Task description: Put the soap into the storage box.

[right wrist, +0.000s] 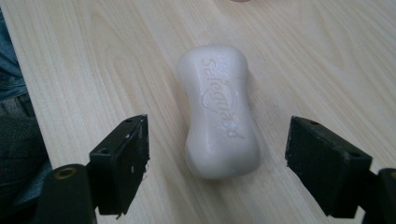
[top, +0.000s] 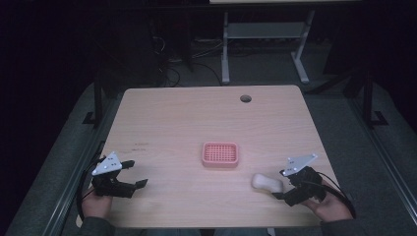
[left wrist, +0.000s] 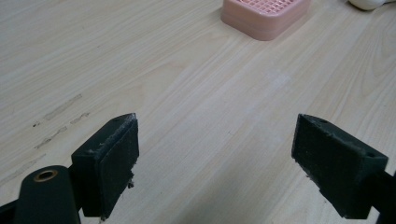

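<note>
At centre of the wooden worktop (top: 177, 118) sits a pink slatted soap dish (top: 220, 154). Toward 4 o'clock from it lies a white soap bar (top: 267, 183), flat on the wood, embossed lettering up, well apart from the dish. Right hand-held gripper (top: 284, 184) at 5 o'clock: jaws spread, flanking the bar's near end, not touching it. Left hand-held gripper (top: 137, 173) at 8 o'clock: jaws spread wide over bare wood, holding nothing.
</note>
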`<state>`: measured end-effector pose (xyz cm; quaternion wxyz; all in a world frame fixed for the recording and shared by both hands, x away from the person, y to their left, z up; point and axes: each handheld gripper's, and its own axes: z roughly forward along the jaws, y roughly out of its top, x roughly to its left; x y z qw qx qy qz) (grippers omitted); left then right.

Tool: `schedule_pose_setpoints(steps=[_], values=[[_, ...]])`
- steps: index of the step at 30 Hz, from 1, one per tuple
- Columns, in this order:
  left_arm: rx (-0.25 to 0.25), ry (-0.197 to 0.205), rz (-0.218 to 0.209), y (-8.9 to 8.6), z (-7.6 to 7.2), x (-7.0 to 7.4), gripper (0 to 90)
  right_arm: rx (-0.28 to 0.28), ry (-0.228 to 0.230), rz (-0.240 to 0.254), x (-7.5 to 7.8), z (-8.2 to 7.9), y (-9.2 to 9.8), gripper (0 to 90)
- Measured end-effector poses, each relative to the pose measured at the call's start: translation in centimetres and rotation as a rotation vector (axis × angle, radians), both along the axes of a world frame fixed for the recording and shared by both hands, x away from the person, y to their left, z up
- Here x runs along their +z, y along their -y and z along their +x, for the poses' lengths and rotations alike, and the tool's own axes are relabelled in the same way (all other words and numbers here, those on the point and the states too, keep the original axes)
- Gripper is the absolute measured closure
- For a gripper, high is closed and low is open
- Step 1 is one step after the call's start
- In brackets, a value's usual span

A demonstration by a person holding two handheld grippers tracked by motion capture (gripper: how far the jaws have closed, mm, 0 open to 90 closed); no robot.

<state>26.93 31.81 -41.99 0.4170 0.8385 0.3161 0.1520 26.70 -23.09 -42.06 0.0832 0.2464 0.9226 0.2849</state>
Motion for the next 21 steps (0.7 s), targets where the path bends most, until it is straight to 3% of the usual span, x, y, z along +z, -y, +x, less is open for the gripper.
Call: schedule_pose_setpoints(steps=[4,21], values=[[0.0,-0.002,0.0,0.0,0.0,0.0,14.8,0.022,0.0,-0.042,-0.2,0.6,-0.9,22.6],[-0.001,-0.003,0.001,0.2,0.2,-0.1,14.8,0.112,-0.034,-0.133,-1.2,2.5,-3.8,29.6]])
